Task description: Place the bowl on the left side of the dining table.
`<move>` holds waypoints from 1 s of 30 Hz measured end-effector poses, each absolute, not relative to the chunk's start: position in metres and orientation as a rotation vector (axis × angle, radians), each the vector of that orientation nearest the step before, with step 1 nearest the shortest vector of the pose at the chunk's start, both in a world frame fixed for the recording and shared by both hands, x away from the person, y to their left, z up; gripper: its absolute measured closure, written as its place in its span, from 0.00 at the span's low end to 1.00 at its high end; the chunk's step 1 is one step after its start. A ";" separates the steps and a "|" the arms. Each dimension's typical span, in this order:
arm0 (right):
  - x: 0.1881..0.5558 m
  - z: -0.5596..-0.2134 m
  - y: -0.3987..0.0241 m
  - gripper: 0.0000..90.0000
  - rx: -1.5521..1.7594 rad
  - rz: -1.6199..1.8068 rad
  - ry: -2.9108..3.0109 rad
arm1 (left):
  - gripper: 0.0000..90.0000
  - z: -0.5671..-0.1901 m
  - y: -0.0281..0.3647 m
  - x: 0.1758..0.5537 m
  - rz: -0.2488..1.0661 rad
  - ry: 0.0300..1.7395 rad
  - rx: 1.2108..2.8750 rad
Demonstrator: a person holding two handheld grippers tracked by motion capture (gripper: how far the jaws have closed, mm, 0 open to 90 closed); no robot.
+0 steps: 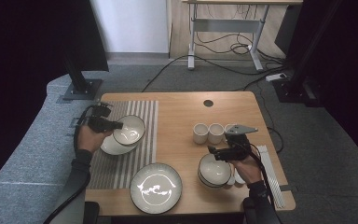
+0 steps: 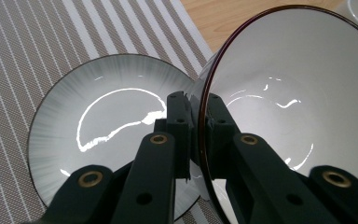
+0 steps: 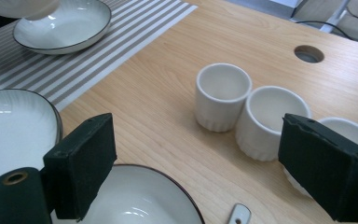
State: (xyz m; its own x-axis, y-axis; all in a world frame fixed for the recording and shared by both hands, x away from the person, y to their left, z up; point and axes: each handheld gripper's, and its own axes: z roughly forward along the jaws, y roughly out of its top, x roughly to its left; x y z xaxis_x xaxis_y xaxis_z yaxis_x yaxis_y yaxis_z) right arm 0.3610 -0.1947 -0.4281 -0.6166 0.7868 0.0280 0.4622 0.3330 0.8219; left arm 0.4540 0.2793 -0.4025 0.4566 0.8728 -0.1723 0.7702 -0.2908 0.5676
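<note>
So over at the 9 o'clock side of the counter (image 1: 182, 109), the left gripper (image 1: 116, 125) has its jaws clamped tight on the rim of a white bowl (image 1: 129, 129). In the left gripper view you can see one pad inside and one outside the dark-edged rim, with the bowl tipped up on its side. It's held just above a shallow plate (image 2: 102, 126) that sits on the striped placemat (image 1: 121, 158).

Moving toward 6 o'clock, there's a bigger plate (image 1: 156, 187) near the front edge, half on the mat, half on bare wood.

Around 3 o'clock, three little white cups (image 1: 214, 133) stand in a row, touching or nearly so.

Then at about 4 o'clock the right gripper (image 1: 213, 151) hangs over a second bowl (image 1: 213, 171). Its jaws are spread wide with nothing between them, and the right gripper view shows the bowl's rim right below the pads, not touched as far as I can tell. A small white thing lies just beside that bowl, too small to make out.
</note>
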 end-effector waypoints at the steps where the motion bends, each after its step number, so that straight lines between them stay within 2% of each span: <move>1: 0.360 -0.429 -0.197 0.12 1.108 1.189 2.221 | 0.93 -0.403 0.281 0.455 0.225 1.368 2.117; 16: 0.348 -0.450 -0.222 0.14 1.153 1.179 2.104 | 0.93 -0.413 0.303 0.472 0.210 1.456 2.070; 30: 0.337 -0.466 -0.229 0.15 1.127 1.144 2.019 | 0.93 -0.429 0.322 0.488 0.198 1.547 2.057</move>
State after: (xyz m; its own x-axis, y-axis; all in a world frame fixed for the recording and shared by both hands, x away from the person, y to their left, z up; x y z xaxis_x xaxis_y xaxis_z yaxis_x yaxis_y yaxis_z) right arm 0.3375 -0.2287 -0.4657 -0.4938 0.8676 -0.0590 0.3950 0.2842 0.8736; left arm 0.4878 0.3215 -0.4291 0.3259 0.9228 -0.2055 0.8411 -0.1838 0.5087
